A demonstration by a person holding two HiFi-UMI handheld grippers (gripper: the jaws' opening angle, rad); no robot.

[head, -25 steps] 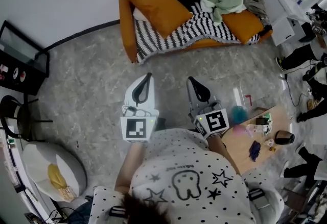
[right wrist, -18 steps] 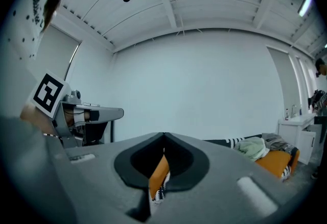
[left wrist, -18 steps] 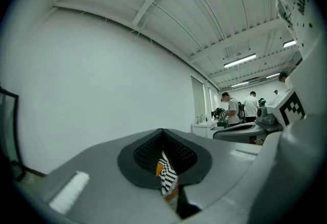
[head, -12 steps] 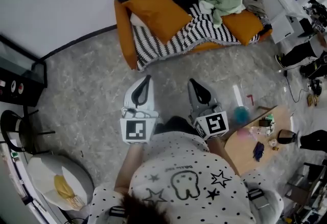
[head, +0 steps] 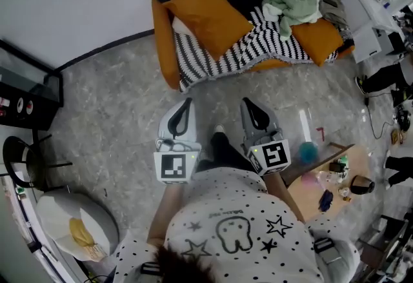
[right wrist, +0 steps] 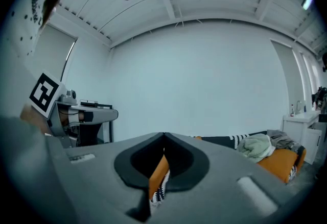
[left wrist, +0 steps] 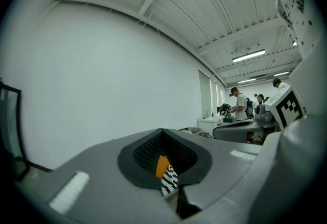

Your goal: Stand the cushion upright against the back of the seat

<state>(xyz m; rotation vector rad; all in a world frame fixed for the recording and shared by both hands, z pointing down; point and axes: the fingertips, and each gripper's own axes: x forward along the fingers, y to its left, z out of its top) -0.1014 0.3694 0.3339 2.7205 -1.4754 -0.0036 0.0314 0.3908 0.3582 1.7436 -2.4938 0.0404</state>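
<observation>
An orange cushion (head: 210, 12) lies flat and askew on the left part of the orange sofa (head: 164, 43), on a black-and-white striped blanket (head: 255, 40). Both grippers are held level over the grey floor, well short of the sofa and pointing at it. My left gripper (head: 186, 102) is shut and holds nothing. My right gripper (head: 246, 102) is also shut and holds nothing. In the left gripper view a sliver of orange cushion (left wrist: 162, 166) shows through the slit of the jaws. The right gripper view shows the sofa (right wrist: 286, 159) low on the right.
A green cloth (head: 293, 1) and a second orange cushion (head: 319, 35) lie on the sofa's right half. A wooden table (head: 322, 175) with bottles stands to my right, a black stand (head: 32, 91) and a white seat (head: 71, 224) to my left. People stand at the far right.
Both grippers have moved forward toward the sofa together, still shut. The person's foot now shows between them.
</observation>
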